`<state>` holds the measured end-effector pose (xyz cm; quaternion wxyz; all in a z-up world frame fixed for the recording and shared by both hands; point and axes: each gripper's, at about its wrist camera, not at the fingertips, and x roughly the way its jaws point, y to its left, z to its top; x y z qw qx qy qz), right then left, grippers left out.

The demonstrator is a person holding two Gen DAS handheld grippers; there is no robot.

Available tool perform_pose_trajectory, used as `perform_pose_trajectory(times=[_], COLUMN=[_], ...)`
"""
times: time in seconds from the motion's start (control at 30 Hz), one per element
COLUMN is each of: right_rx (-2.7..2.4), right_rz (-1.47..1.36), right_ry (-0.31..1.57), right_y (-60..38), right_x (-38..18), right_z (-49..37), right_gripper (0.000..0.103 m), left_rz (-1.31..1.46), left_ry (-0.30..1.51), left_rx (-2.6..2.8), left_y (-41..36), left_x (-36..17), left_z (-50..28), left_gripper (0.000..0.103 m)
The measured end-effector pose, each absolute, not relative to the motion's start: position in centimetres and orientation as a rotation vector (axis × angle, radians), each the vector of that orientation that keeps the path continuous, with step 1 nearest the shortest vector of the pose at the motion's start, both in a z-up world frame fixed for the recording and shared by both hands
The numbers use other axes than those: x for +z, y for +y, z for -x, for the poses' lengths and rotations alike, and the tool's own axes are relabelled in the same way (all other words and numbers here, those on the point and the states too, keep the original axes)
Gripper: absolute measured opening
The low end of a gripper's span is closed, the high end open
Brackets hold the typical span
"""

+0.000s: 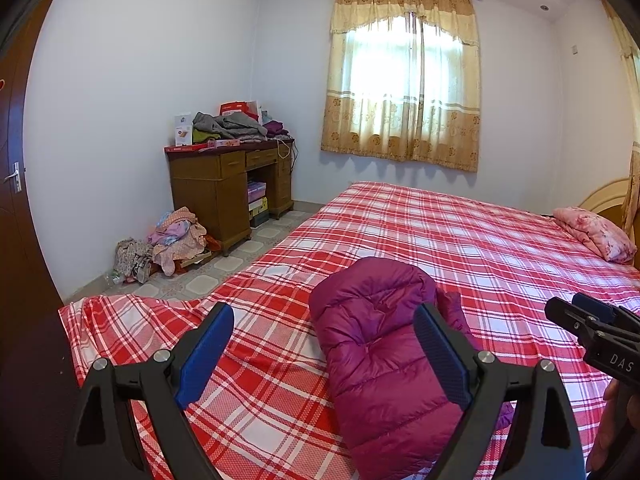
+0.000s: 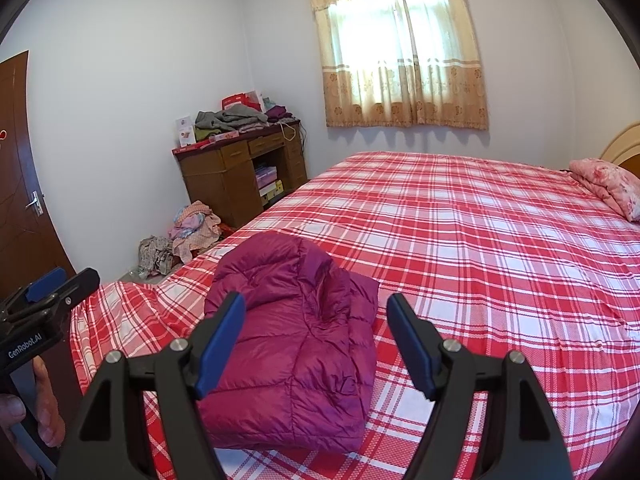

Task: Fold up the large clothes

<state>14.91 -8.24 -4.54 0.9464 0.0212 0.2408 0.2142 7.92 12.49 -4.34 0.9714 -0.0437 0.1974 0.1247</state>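
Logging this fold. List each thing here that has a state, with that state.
Magenta quilted down jacket: folded into a compact bundle, lying on the bed.
Left gripper: open, holding nothing.
Right gripper: open, holding nothing.
Red-and-white plaid bedsheet: spread, rumpled at the near corner.
Beige floral curtains: drawn shut.

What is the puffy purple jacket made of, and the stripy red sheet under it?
The purple jacket looks like thin, slick nylon or polyester, stuffed: it shines and bulges between stitched lines. I can't tell what the filling is. The red plaid sheet looks like matte woven cotton or a blend: dull, flat, softly wrinkled near the edge.
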Motion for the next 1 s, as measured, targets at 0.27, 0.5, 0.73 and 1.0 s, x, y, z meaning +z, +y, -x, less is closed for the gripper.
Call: perform_pose_trajectory(times=[0.27,0.5,0.73,1.0], right_rx=[0.437,0.437,0.437,0.438], right_rz=[-0.043,-0.042,-0.04,-0.039], right_ry=[0.49,0.49,0.49,0.483], right_y=[-8.16,-8.14,-8.11,-7.97], right_x=[-4.46,-4.45,-4.4,-4.1], right_z=[-14.93,-14.89,-14.88,-14.84], right_gripper=[0.076,0.076,0.076,0.077], left_rz=[0.087,0.087,0.088,0.098], left_ry=[0.4,0.402,0.407,0.415], left_rx=[0.254,0.258,0.262,0.258], left_y=[12.5,12.61,12.68,12.97], left_x=[-4.4,-4.52,-4.64,-4.72], left_z=[-7.9,-7.89,-7.96,-8.08], left_gripper=[0.092,0.092,0.092,0.092])
